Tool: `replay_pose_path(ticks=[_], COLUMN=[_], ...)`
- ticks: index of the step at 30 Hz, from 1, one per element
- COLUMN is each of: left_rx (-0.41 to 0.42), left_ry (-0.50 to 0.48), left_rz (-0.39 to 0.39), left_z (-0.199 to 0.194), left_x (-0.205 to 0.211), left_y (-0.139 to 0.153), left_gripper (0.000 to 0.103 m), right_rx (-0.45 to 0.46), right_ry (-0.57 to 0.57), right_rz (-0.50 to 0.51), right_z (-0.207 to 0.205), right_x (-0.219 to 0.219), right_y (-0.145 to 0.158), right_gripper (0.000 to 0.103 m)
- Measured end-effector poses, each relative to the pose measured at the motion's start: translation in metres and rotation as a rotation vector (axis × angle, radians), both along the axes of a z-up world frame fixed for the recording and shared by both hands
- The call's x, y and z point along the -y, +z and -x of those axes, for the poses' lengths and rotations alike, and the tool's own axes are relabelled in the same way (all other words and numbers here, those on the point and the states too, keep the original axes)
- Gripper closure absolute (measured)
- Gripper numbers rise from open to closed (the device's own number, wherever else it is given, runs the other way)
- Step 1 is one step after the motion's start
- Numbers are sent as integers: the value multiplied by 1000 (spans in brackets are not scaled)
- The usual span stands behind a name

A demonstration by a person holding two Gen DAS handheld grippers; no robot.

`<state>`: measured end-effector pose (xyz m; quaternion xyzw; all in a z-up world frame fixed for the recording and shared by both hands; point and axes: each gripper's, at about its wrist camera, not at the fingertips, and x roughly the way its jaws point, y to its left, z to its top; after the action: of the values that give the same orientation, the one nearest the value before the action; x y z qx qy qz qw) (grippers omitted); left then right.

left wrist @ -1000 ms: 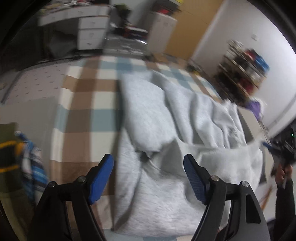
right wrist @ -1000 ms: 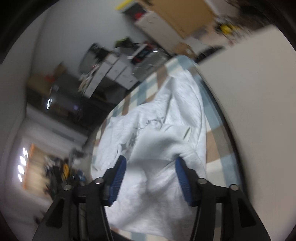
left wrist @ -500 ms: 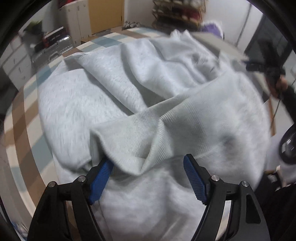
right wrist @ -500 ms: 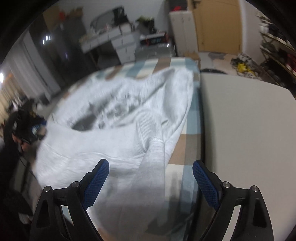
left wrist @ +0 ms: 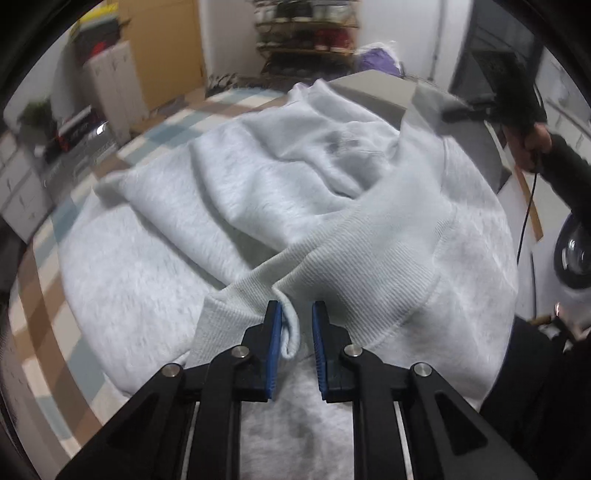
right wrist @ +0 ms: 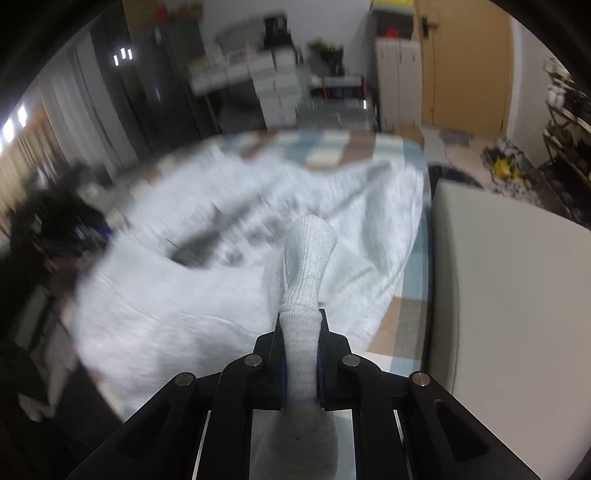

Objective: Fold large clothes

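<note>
Both closing grippers, apparently on sweatshirt (left wrist: 280,206)

Checked cover (left wrist: 44,280), wooden door (right wrist: 465,66), white drawers (right wrist: 277,88), cluttered shelf (left wrist: 306,33)

A sweatshirt (left wrist: 258,192) lies spread across a checked cover (left wrist: 33,317), filling the centre of the left wrist frame, its ribbed hem (left wrist: 362,266) nearest the lens. A shelf rack (left wrist: 306,33) stands at top centre behind it, a cabinet (left wrist: 110,85) at upper left. In the right wrist frame a bare slab (right wrist: 517,295) lies right of the garment.
</note>
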<state>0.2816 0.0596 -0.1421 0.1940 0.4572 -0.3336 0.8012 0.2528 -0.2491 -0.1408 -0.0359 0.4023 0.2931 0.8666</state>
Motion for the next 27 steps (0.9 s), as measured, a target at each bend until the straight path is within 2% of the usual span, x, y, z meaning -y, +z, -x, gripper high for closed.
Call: replay_pose_path(ticks=[1, 2, 3, 4, 5, 6, 9, 13, 17, 19, 21, 22, 25, 27], left_rx=[40, 59, 56, 43, 32, 26, -59, -167, -217, -249, -250, -242, -210, -201], left_ry=[34, 78, 128, 179, 223, 258, 314, 264, 257, 260, 235, 208, 108, 90], left_rz=[-39, -63, -67, -63, -41, -1, 70, 130, 72, 103, 170, 214, 289, 281], left_z=[3, 0, -3, -6, -8, -7, -9, -15, -20, -24, -18, -12, 7, 8], left_x=[-4, -10, -19, -29, -42, -53, -76, -68, -55, -52, -51, -51, -43, -37], left_y=[3, 3, 5, 5, 4, 4, -7, -26, -44, -44, -32, -23, -2, -2], left_gripper=[90, 83, 63, 49, 30, 28, 28, 28, 28, 29, 40, 42, 42, 42], right_rx=[-14, -19, -20, -25, -29, -34, -51, -76, -79, -75, -74, -73, -68, -74], right_ry=[-8, -16, -27, -37, -42, -48, -73, -98, -100, -99, -101, -98, -90, -85], right_rz=[-47, -70, -88, -97, -103, -116, -128, -140, -148, -148, -150, -150, -161, -180], right_z=[6, 9, 14, 18, 18, 21, 23, 26, 31, 34, 37, 38, 39, 39], right_x=[8, 11, 16, 19, 17, 20, 22, 23, 25, 25, 25, 25, 27, 28], right_y=[2, 3, 2, 1, -1, -4, -10, -11, -9, -7, -7, -6, -5, -6], right_gripper=[92, 92, 92, 92, 92, 92, 92, 92, 92, 92, 92, 92, 91, 89])
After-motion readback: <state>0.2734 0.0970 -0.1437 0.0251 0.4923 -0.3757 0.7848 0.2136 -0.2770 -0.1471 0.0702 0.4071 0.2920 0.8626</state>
